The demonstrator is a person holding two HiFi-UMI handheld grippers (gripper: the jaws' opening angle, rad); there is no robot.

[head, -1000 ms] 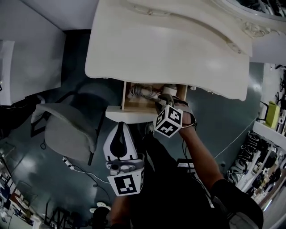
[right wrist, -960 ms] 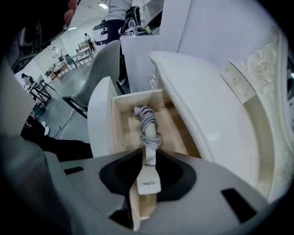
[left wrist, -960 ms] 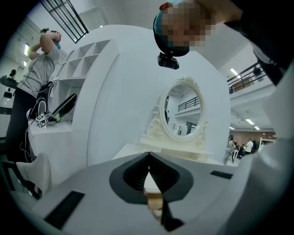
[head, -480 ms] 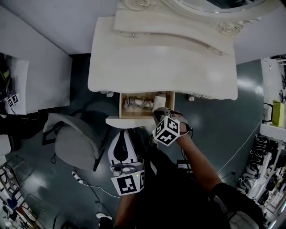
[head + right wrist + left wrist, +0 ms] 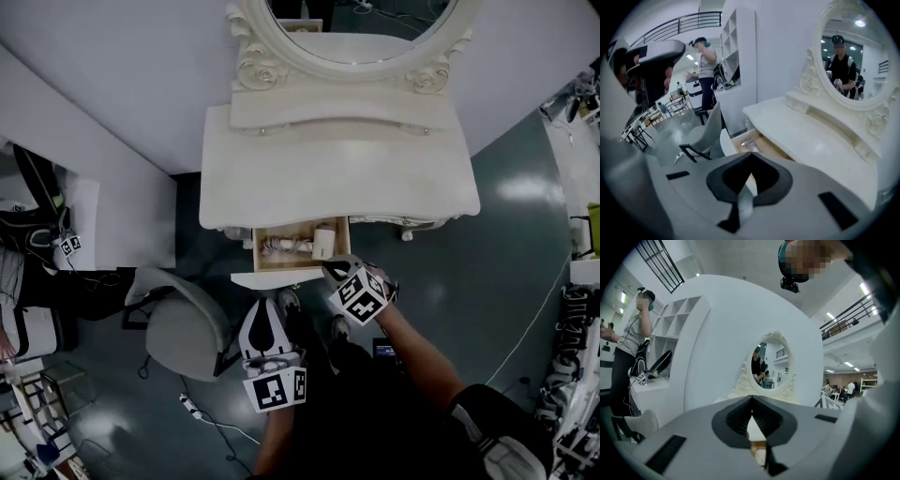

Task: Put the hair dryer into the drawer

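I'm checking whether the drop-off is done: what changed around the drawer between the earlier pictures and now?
The right gripper drew back out of the drawer and is now shut and empty, leaving the hair dryer lying inside. The drawer stays open, the hair dryer stays in place, and the left gripper stays shut in front of the drawer.

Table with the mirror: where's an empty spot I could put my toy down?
The whole tabletop is bare, between the mirror behind and the open drawer in front. The drawer is crowded: hair dryer and cord fill most of it.
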